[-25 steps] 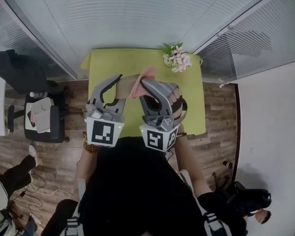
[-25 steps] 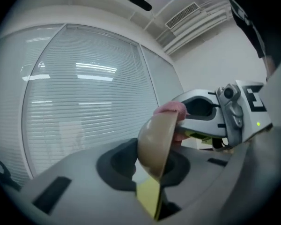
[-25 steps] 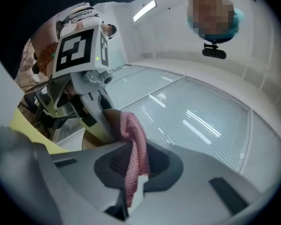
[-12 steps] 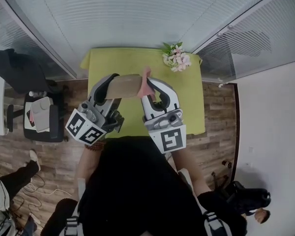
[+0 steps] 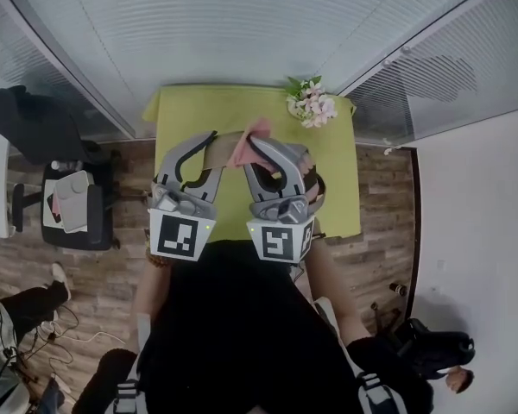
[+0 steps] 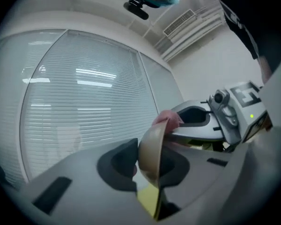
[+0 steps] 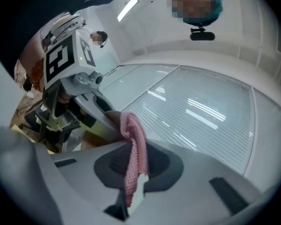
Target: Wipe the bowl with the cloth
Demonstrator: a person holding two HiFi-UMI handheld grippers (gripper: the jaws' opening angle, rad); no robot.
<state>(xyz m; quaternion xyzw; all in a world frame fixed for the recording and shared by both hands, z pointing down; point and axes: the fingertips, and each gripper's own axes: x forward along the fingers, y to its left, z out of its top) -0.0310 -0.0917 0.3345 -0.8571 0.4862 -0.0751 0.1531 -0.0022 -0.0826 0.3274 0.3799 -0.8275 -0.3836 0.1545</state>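
As the left hand-held gripper (image 6: 145, 172) rolled back from the tilt it showed half a second before, its jaws had just been closing further on the wall of the tan bowl (image 6: 150, 153). The bowl stood on edge between them, above the green bench (image 5: 190, 110). The right hand-held gripper (image 7: 138, 172) stayed clenched on the pink cloth (image 7: 131, 168), whose bunched end lay against the bowl's rim just ahead of its tips. One wiping turn seemed finished, with the grip firmed for the next.
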